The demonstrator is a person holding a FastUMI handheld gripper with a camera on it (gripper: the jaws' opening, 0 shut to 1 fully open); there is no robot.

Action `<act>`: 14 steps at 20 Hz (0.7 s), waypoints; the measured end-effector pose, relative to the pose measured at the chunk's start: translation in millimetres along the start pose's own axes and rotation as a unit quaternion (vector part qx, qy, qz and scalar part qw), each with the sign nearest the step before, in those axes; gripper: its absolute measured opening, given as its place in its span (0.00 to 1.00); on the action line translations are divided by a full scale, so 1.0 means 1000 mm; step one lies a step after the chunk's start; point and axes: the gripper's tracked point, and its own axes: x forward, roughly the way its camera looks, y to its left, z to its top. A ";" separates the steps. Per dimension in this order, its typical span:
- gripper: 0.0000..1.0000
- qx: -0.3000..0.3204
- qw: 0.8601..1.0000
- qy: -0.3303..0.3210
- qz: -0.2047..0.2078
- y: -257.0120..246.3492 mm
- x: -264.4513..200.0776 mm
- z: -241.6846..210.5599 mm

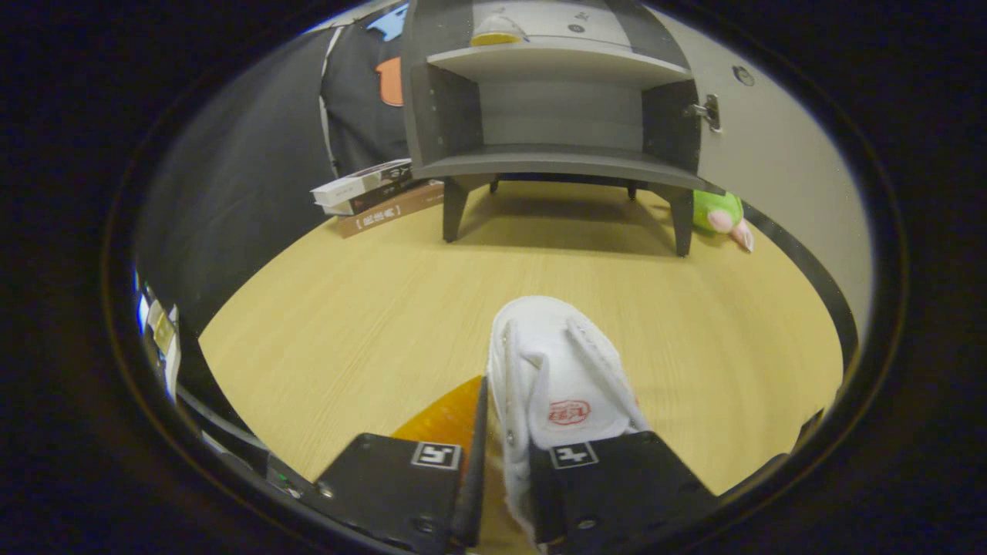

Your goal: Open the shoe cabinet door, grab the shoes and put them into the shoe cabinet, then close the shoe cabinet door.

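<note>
The gripper [505,470] was clamped on the side wall of a white shoe [559,378], one finger outside and one inside its opening, the toe pointing ahead toward the shoe cabinet [555,162]. An orange sole [451,420] showed just beside the left finger. The shoe sat over the near part of the wooden table [347,324]. At the far edge stood the grey cabinet, its door [771,154] swung open to the right, shelves bare except for a yellowish item [496,32] on top. Stacked books [374,196] lay at its left, a green plush toy [721,216] at its right.

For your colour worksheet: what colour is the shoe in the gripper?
White, with a small red mark on its tongue: shoe, seen in the gripper view.
</note>
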 end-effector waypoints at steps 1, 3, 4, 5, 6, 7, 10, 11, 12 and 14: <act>0.18 -0.004 1.000 0.004 0.005 0.000 0.002 -0.003; 0.14 -0.015 1.000 0.010 0.006 0.000 -0.003 -0.001; 0.14 -0.013 1.000 0.008 0.007 0.001 -0.007 0.002; 0.14 -0.014 1.000 0.004 0.002 0.003 -0.012 0.008; 0.13 -0.021 1.000 -0.002 -0.001 0.003 -0.018 0.015; 0.13 -0.024 1.000 -0.011 -0.005 0.003 -0.024 0.023; 0.13 -0.013 0.999 -0.040 -0.008 0.003 -0.053 0.065; 0.13 -0.008 0.999 -0.049 -0.010 0.002 -0.059 0.081; 0.13 -0.008 0.998 -0.064 -0.013 0.001 -0.067 0.101; 0.14 -0.007 0.995 -0.098 -0.017 -0.001 -0.087 0.144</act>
